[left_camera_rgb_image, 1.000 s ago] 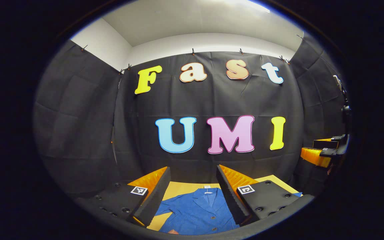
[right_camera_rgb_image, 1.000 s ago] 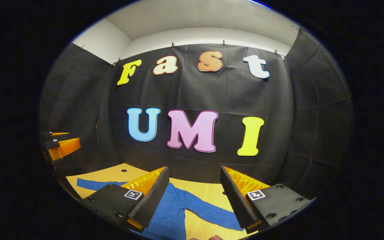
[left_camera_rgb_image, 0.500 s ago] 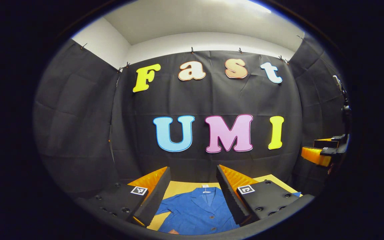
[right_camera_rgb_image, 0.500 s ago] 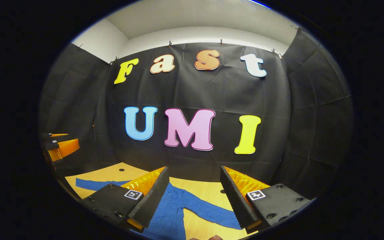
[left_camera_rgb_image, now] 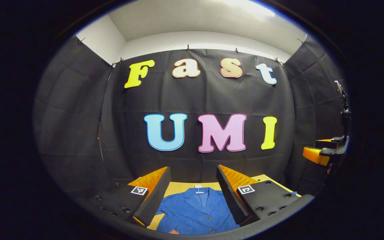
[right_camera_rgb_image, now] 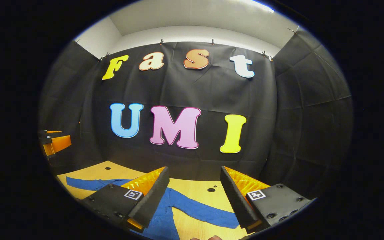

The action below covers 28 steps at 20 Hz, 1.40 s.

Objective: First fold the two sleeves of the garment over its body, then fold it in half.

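Left gripper view
Left gripper (left_camera_rgb_image: pixel 192 193): held above the worktop, jaws wide apart with nothing between them.
Jacket (left_camera_rgb_image: pixel 197 215): blue, lying flat on the wooden worktop (left_camera_rgb_image: pixel 178 187), front up, collar toward the far wall, buttons down its middle; it shows in the gap between the two fingers.
Label: a small white tag (left_camera_rgb_image: pixel 197 187) sits at the collar.
Right gripper (left_camera_rgb_image: pixel 325 151): seen at the far right edge, up in the air, well apart from the jacket; whether its jaws are apart cannot be told from here.

Right gripper view
Right gripper (right_camera_rgb_image: pixel 195 193): raised over the worktop (right_camera_rgb_image: pixel 192 188), jaws spread wide, touching nothing.
Jacket (right_camera_rgb_image: pixel 165 216): its body lies low in the frame, partly behind the left-hand finger.
Right sleeve (right_camera_rgb_image: pixel 205 211): stretched out flat on the wood, running between the two fingers toward the right-hand one, not folded over the body.
Other sleeve (right_camera_rgb_image: pixel 88 184): stretched out flat the opposite way, toward the left edge, also unfolded.
Left gripper (right_camera_rgb_image: pixel 53 143): at the far left edge, in the air, away from the cloth.
Worktop holes: small dark holes (right_camera_rgb_image: pixel 211 190) dot the wood beyond the sleeve.
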Tool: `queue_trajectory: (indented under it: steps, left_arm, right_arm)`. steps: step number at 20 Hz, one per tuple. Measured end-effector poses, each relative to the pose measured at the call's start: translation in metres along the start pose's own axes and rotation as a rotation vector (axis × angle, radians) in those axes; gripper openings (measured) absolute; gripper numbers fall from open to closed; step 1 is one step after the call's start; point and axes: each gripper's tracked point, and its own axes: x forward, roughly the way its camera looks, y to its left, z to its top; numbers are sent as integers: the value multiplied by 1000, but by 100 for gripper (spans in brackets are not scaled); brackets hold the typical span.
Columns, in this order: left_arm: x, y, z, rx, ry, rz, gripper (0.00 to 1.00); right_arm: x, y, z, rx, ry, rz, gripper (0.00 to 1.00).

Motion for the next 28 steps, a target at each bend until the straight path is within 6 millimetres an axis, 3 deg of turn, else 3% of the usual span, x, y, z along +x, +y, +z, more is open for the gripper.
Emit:
queue_trajectory:
  steps: [6, 8, 12, 15, 16, 20, 28]
  left_arm:
    - [27, -2, -3, -22, -5, -125, 81]
    - [35, -4, -6, -22, -1, -162, 81]
    - [49, -8, -10, -38, 5, -195, 80]
    - [59, -13, -13, -48, 11, -176, 81]
    - [61, -15, -13, -51, 14, -172, 80]
    - [66, -17, -12, -34, 7, -139, 80]
    - [81, -43, -23, 18, 44, -111, 81]
  right_arm:
    - [-4, -14, -7, -33, 27, -114, 92]
    - [-7, -20, -9, -37, 39, -147, 98]
    - [-3, -37, -26, -63, 69, -169, 98]
    - [8, -58, -61, 5, 155, -171, 93]
    - [13, -70, -76, 44, 185, -186, 98]
    - [31, -110, -138, 113, 303, -238, 98]
    - [54, -147, -266, 153, 597, -197, 99]
